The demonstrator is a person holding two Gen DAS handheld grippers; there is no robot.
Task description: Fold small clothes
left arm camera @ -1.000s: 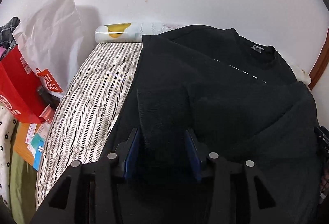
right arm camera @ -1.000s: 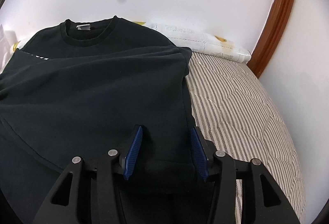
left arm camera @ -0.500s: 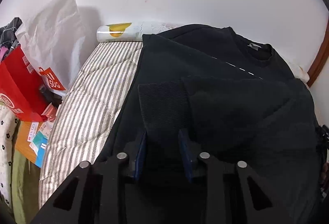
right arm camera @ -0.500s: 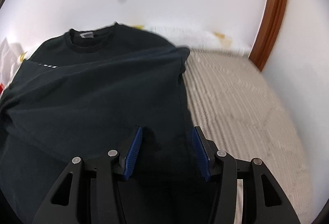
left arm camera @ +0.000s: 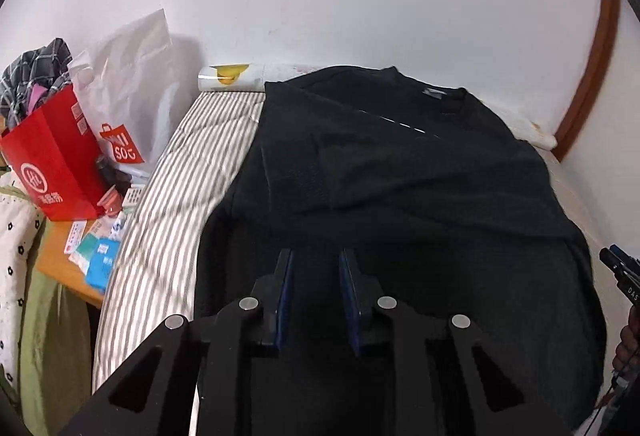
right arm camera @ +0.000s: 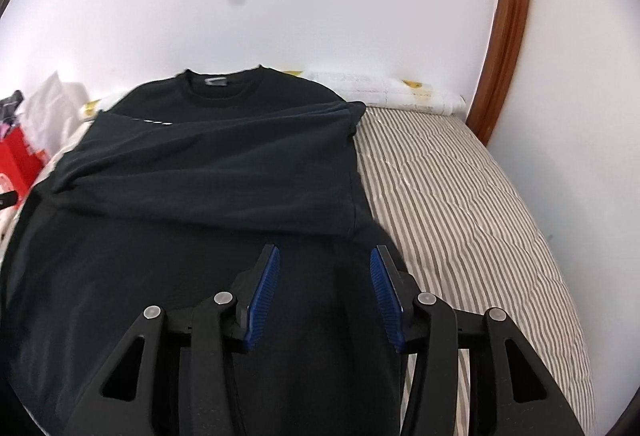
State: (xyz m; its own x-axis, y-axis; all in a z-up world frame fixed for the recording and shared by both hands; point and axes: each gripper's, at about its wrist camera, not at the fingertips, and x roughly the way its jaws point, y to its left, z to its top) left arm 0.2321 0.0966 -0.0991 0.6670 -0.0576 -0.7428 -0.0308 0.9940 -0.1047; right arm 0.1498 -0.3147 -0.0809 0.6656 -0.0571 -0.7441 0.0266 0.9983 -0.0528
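Observation:
A black long-sleeve top (left arm camera: 420,195) lies flat on a striped mattress (left arm camera: 180,203), collar toward the wall, both sleeves folded across its chest. It also shows in the right wrist view (right arm camera: 208,175). My left gripper (left arm camera: 316,268) hovers over the top's lower left part, jaws partly closed with a narrow gap and nothing between them. My right gripper (right arm camera: 324,268) is open and empty over the top's lower right part, near its right edge.
A red paper bag (left arm camera: 52,163), a white plastic bag (left arm camera: 128,91) and loose packets lie left of the mattress. A rolled mat (right arm camera: 384,91) lies along the wall. A brown wooden frame (right arm camera: 504,35) stands at the right. Bare striped mattress (right arm camera: 472,220) lies right of the top.
My left gripper narrowed its jaws, let go of the folded sleeve and pulled back from it toward the hem. My right gripper also drew back, still open. The sleeve stays laid on the chest.

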